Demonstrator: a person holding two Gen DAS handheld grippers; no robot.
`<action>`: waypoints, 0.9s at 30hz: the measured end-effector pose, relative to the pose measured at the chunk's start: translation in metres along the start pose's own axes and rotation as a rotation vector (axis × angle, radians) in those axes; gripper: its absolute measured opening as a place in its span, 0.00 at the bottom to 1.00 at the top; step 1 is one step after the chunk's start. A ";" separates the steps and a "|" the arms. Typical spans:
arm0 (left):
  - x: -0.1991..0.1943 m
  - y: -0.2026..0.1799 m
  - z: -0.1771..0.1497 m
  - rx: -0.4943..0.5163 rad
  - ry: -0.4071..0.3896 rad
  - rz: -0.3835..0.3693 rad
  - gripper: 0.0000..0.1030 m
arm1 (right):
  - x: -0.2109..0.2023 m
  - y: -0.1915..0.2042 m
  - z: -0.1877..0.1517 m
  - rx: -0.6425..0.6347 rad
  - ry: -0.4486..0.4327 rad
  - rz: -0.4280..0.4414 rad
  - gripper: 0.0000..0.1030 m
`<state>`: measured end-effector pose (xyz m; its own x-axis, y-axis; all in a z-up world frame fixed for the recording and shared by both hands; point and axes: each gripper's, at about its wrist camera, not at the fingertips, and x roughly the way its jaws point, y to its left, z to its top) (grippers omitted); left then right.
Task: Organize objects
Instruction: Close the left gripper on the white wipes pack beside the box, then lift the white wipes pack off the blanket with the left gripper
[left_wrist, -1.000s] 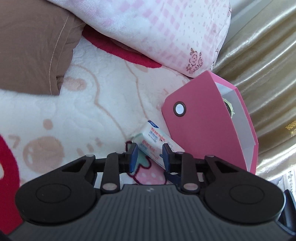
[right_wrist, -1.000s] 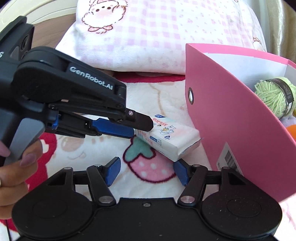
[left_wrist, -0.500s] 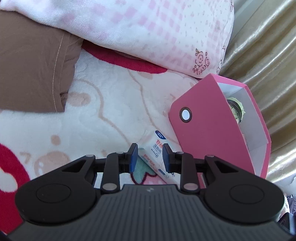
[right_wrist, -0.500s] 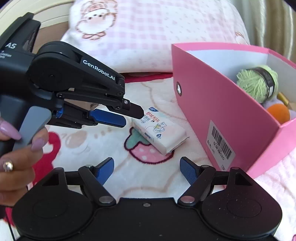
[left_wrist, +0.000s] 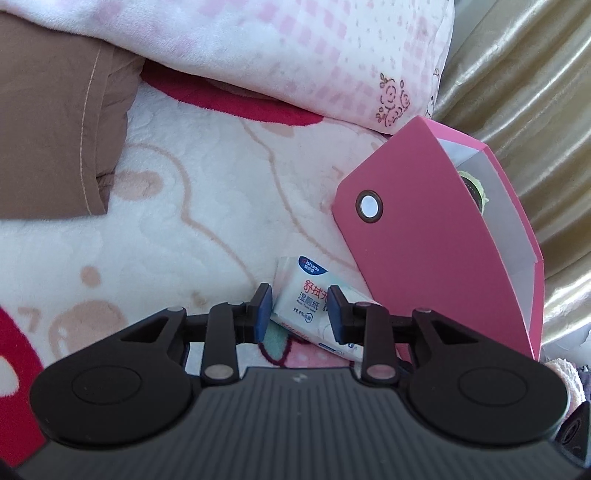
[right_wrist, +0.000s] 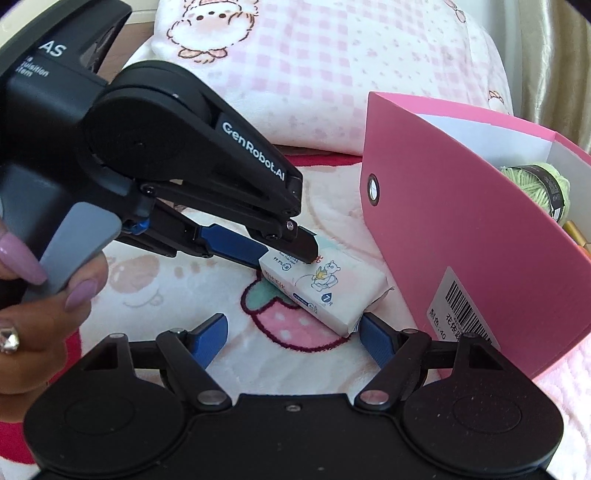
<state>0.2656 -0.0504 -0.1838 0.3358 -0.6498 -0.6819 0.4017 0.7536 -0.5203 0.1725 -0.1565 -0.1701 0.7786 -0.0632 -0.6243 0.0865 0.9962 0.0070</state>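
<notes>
A small white wet wipe pack (left_wrist: 306, 295) lies on the plush blanket, on a strawberry print beside the pink file box (left_wrist: 424, 240). My left gripper (left_wrist: 299, 306) straddles one end of the pack; its jaws are opening, though the blue pads still touch both sides. In the right wrist view the left gripper (right_wrist: 291, 254) reaches in from the left onto the pack (right_wrist: 332, 291). My right gripper (right_wrist: 291, 319) is low in front, its jaws opening wide; the pack's near corner sits between them, unpressed. The pink box (right_wrist: 461, 229) holds green yarn (right_wrist: 535, 184).
A pink checked pillow (left_wrist: 295, 55) lies behind, a brown cloth (left_wrist: 48, 129) at the left, a gold curtain (left_wrist: 535, 92) at the right. A person's hand (right_wrist: 55, 295) grips the left gripper's trigger. An orange thing shows inside the box past the yarn.
The right gripper's jaws have spread much wider. The left gripper's pads have parted slightly around the pack, which has settled onto the blanket next to the box.
</notes>
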 end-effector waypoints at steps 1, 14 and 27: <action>-0.002 0.001 -0.003 -0.011 0.000 -0.003 0.29 | -0.001 0.000 0.000 -0.010 0.003 0.005 0.82; -0.057 0.010 -0.057 -0.215 -0.045 -0.038 0.29 | -0.027 -0.018 -0.010 -0.058 0.065 0.212 0.82; -0.075 -0.010 -0.091 -0.315 -0.062 0.050 0.29 | -0.045 -0.035 -0.032 -0.216 0.067 0.292 0.87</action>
<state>0.1592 -0.0006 -0.1740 0.4034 -0.6090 -0.6829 0.1036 0.7719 -0.6272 0.1150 -0.1868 -0.1673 0.7080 0.2220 -0.6704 -0.2717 0.9619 0.0316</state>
